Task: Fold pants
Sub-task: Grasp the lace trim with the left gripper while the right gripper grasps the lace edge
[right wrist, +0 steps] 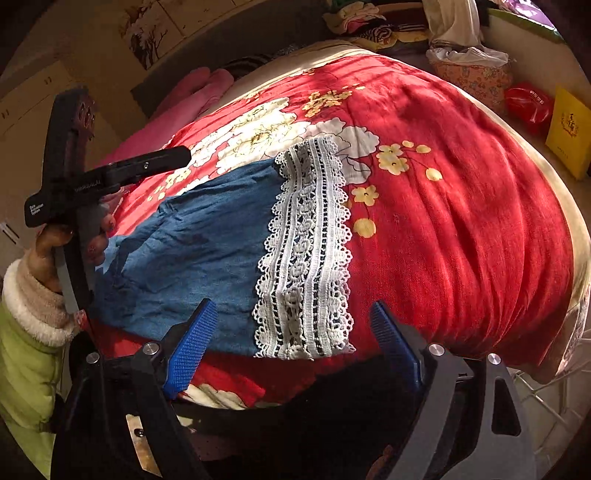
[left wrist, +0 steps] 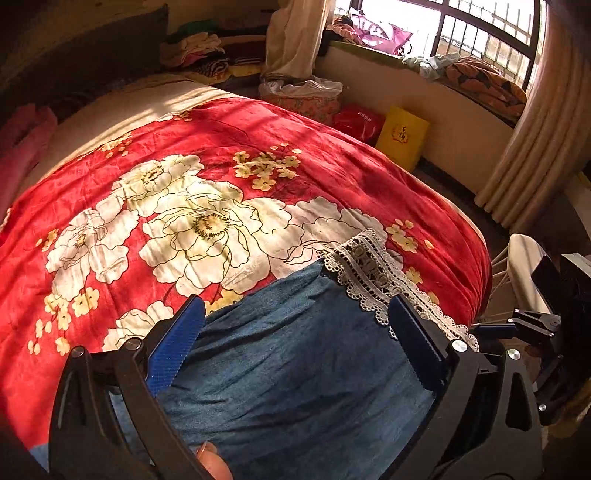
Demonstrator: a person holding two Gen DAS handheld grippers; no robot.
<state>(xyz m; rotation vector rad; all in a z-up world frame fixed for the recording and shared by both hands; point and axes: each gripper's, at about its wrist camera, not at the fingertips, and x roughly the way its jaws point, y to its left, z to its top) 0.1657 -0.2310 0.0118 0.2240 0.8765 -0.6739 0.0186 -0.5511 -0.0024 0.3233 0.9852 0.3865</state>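
Where the pants (right wrist: 192,251) lie, folded flat near the bed's near edge, their blue denim ends in a white lace cuff (right wrist: 304,254) spread over the red floral blanket (right wrist: 443,206). Above the denim the left gripper (left wrist: 295,328) hovers with its blue pads (left wrist: 177,350) wide apart, nothing between them; whether they touch the cloth I cannot tell. Just off the blanket's edge, the right gripper (right wrist: 291,343) is spread equally wide and empty, the cuff showing between its fingers. A hand in a green, fleece-cuffed sleeve (right wrist: 26,332) holds the left tool. Beyond the bed sit a yellow bag (left wrist: 402,134), a red bag (left wrist: 356,120), curtains (left wrist: 532,147) and a barred window (left wrist: 480,26).
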